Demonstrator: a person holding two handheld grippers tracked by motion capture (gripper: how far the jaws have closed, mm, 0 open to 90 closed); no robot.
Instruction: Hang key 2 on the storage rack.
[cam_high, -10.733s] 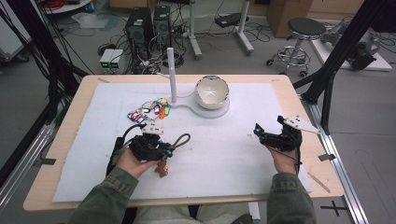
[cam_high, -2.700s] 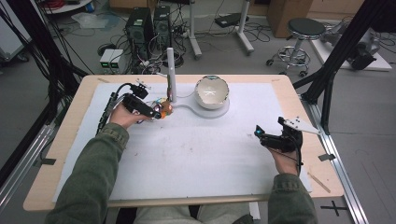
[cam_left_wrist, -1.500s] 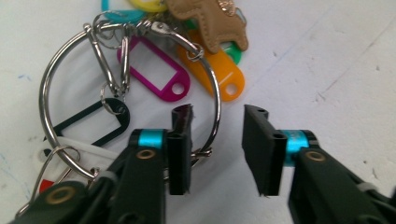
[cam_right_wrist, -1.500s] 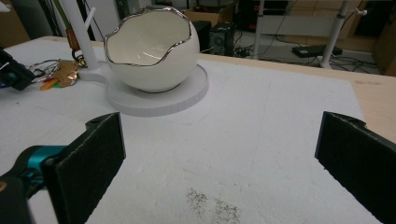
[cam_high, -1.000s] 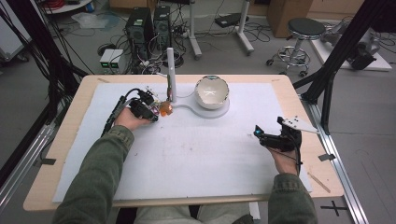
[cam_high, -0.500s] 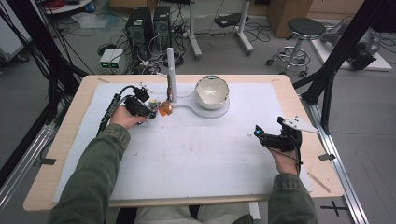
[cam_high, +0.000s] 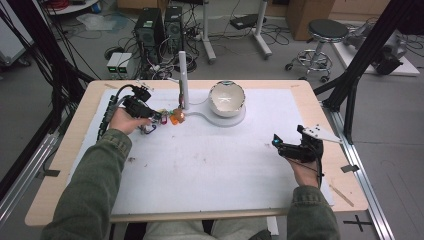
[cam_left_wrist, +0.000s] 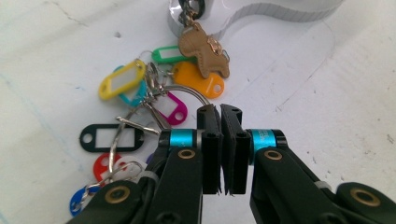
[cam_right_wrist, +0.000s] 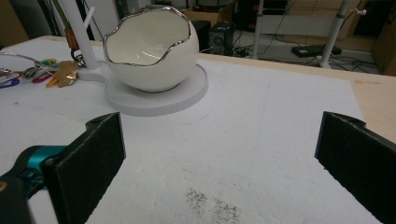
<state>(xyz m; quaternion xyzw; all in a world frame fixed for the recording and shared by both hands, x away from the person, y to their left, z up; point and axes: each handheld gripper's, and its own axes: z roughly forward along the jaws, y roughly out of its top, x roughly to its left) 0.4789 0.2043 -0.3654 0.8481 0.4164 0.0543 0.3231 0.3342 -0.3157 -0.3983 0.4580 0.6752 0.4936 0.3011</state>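
- The left tongs (cam_left_wrist: 223, 121) are seen at the far left of the surface (cam_high: 210, 170) in the high view, with the jaws pressed together and nothing visible between them.
- A bunch of key tags (cam_left_wrist: 154, 107) on a wire ring is spread on the white sheet just ahead of and to the left of the left tongs' tips in the left gripper view; yellow, green, orange, pink, black, red and blue tags can be made out.
- A tan leather fob (cam_left_wrist: 203, 49) is seen beyond the tags, lying over the orange one and linked to a dark ring at the foot of a white post (cam_high: 183, 80).
- The post is joined by a curved white base (cam_right_wrist: 154, 95) to the round plate under an egg-shaped bowl (cam_right_wrist: 150, 46) with a jagged silver rim.
- The right tongs (cam_right_wrist: 219, 163) are held wide open and empty, low over the white sheet at the near right.
- The bowl is seen ahead of the right tongs and to their left, well apart from them.
- Dark specks (cam_right_wrist: 212, 205) are scattered on the sheet between the right tongs' jaws.
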